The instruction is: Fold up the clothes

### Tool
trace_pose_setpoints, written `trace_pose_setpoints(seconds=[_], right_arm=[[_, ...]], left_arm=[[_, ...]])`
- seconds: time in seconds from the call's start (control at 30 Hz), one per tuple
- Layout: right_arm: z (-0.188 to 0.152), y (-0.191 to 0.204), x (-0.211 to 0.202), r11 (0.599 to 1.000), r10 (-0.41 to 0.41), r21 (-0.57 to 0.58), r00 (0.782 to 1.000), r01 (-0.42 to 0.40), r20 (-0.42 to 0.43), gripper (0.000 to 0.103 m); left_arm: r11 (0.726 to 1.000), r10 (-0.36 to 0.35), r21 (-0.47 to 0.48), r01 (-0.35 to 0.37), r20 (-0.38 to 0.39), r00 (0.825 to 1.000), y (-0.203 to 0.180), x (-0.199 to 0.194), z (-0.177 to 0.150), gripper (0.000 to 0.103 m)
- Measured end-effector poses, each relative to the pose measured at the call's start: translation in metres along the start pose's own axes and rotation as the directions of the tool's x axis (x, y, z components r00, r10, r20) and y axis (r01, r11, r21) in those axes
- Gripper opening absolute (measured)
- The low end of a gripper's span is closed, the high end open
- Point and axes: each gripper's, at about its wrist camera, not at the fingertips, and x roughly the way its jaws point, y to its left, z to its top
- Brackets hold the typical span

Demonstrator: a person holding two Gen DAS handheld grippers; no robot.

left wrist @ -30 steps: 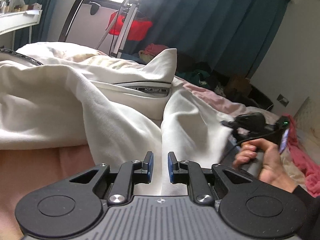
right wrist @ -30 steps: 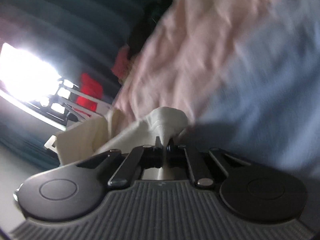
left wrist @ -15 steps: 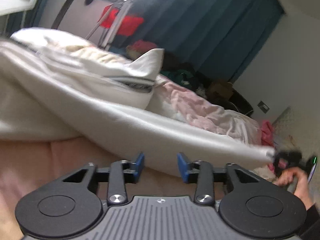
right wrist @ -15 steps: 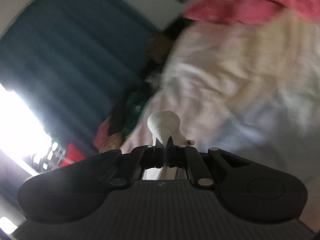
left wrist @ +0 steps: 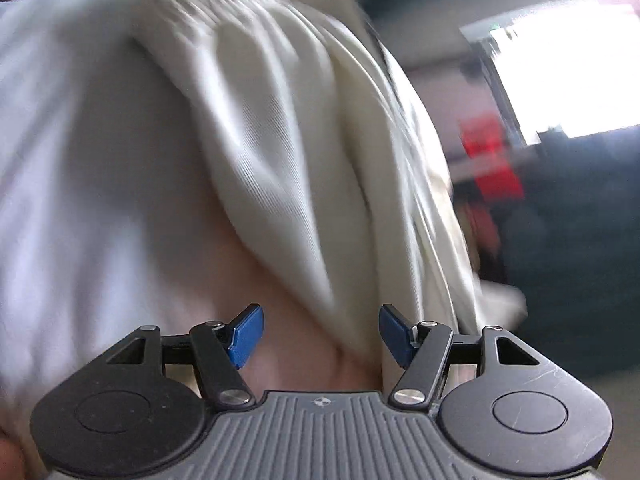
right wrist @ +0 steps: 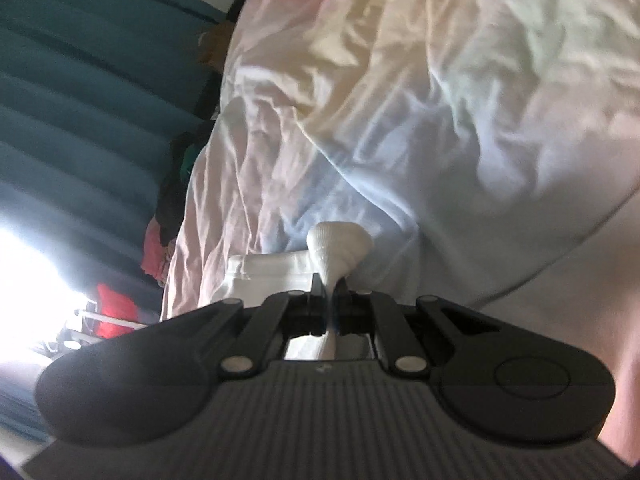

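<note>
Ribbed cream garment, bunched in right gripper

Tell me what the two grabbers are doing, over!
Right gripper shut on white garment, bunched end pinched. Left gripper open, empty, white garment's folds just ahead. Nothing in the way.

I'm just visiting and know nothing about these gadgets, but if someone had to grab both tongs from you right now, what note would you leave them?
Right tongs: shut on a bunched end of the white garment, held above the rumpled bedding.
Left tongs: open, holding nothing, pointed at the white garment's ribbed folds, which lie just ahead; the view is blurred.
Done: one end gripped.
Left: probably grip a second spot with the left tongs, spread the garment flat, then fold. No fold is visible yet.
</note>
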Motion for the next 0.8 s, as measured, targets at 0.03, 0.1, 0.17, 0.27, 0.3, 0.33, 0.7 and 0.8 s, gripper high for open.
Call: trace_pose_setpoints(seconds=[0.03, 0.1, 0.17, 0.27, 0.3, 0.33, 0.7, 0.8], right_arm=[[0.000, 0.001, 0.000, 1.000, -0.003, -0.010, 1.000, 0.003, 0.004, 0.006], [0.002, 0.002, 0.003, 1.000, -0.013, -0.021, 1.000, 0.013, 0.012, 0.006], [0.003, 0.003, 0.006, 1.000, -0.015, -0.023, 1.000, 0.016, 0.020, 0.006], [0.004, 0.003, 0.007, 1.000, -0.010, -0.015, 0.999, 0.010, 0.034, 0.006], [0.004, 0.004, 0.007, 1.000, -0.006, -0.010, 0.999, 0.006, 0.039, 0.006], [0.005, 0.004, 0.006, 1.000, -0.001, -0.004, 0.999, 0.001, 0.044, 0.006], [0.013, 0.018, -0.017, 0.998, 0.064, 0.004, 0.984, -0.066, 0.165, 0.006], [0.012, 0.019, -0.039, 1.000, 0.024, -0.004, 0.976, -0.024, 0.219, 0.006]], left_arm=[[0.999, 0.014, -0.045, -0.012, 0.031, 0.999, 0.005, 0.002, 0.010, 0.065], [0.990, 0.043, -0.136, -0.031, 0.090, 0.995, 0.016, 0.005, 0.029, 0.061], [0.977, 0.057, -0.213, -0.029, 0.128, 0.990, 0.026, 0.009, 0.046, 0.042], [0.971, 0.048, -0.240, -0.014, 0.135, 0.990, 0.032, 0.006, 0.064, 0.013], [0.975, 0.052, -0.219, -0.022, 0.133, 0.990, 0.028, 0.003, 0.069, 0.011], [0.980, 0.056, -0.198, -0.030, 0.132, 0.990, 0.025, -0.001, 0.074, 0.009], [1.000, -0.003, 0.002, 0.003, 0.035, 0.999, -0.004, -0.113, 0.124, 0.006], [0.998, 0.046, 0.051, -0.046, 0.002, 0.999, 0.019, -0.122, 0.115, 0.006]])
